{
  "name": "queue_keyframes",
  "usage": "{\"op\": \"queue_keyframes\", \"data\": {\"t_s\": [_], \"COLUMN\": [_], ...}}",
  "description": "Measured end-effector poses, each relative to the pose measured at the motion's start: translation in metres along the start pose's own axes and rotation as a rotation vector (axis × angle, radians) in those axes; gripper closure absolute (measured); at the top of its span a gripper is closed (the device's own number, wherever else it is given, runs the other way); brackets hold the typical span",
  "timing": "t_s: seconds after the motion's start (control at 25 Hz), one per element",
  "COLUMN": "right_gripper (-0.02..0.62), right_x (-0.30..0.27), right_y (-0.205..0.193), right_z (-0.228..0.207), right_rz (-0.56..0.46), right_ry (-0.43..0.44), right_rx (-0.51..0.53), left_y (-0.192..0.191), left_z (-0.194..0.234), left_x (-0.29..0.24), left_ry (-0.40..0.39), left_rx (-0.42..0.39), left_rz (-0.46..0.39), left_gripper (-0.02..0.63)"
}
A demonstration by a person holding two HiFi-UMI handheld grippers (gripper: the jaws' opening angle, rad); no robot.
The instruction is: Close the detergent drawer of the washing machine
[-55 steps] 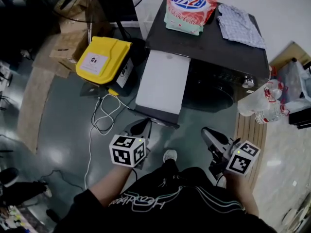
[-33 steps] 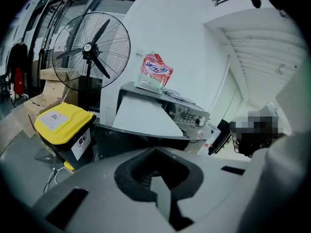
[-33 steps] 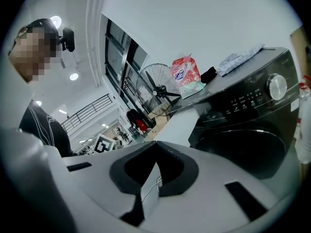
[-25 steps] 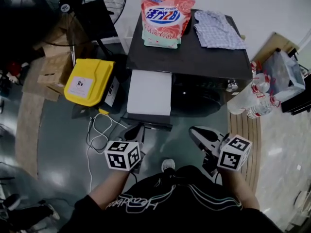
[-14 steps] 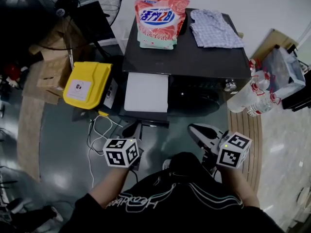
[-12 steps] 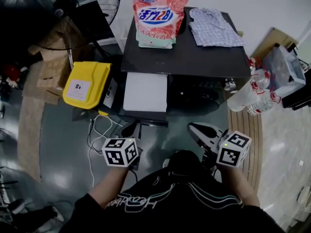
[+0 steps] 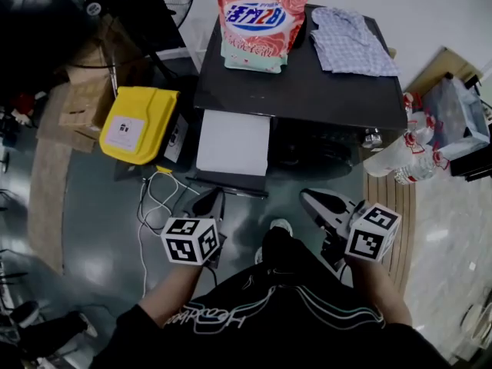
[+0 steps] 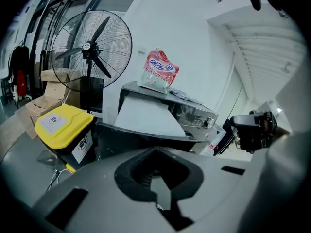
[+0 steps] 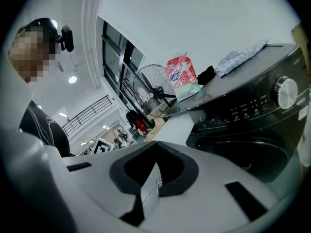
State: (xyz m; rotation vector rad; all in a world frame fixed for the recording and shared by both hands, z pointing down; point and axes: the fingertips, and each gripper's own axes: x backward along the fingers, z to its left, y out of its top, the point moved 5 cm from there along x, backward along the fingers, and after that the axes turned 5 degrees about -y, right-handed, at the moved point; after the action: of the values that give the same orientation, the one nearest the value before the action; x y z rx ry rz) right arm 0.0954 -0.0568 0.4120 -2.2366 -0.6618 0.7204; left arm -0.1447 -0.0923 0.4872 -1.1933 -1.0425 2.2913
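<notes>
The dark washing machine [image 7: 307, 91] stands ahead of me, and its white detergent drawer [image 7: 233, 143] sticks out from the front left. In the left gripper view the drawer [image 8: 146, 116] lies just beyond the jaws. The right gripper view shows the drawer [image 9: 179, 125] left of the control panel and dial [image 9: 286, 92]. My left gripper [image 7: 214, 198] hangs shut and holds nothing, a little short of the drawer's front edge. My right gripper [image 7: 307, 198] is shut too, in front of the machine's door. A pink detergent bag [image 7: 261, 18] and a folded shirt [image 7: 354, 41] rest on top.
A yellow-lidded bin [image 7: 138, 125] stands left of the machine, with white cables [image 7: 157, 194] on the floor in front. Cardboard boxes [image 7: 84, 110] and a standing fan [image 8: 92, 45] are further left. Plastic bottles [image 7: 403, 160] and a wooden board [image 7: 388, 206] sit at the right.
The head view has shifted a little. Both grippers stay shut and low in front of the machine. The drawer sticks out about as far as before.
</notes>
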Motion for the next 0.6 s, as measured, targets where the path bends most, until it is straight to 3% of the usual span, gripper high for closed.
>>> {"op": "queue_keyframes", "data": {"t_s": [0.6], "right_gripper": [0.569], "right_x": [-0.018], "right_y": [0.035], "right_z": [-0.012], "right_rz": [0.061], "right_ry": [0.028], "right_rx": [0.034], "left_y": [0.024], "left_z": [0.010], "left_x": [-0.015], "left_ry": [0.040], "left_rx": [0.047], "left_rz": [-0.034], "left_gripper": [0.583]}}
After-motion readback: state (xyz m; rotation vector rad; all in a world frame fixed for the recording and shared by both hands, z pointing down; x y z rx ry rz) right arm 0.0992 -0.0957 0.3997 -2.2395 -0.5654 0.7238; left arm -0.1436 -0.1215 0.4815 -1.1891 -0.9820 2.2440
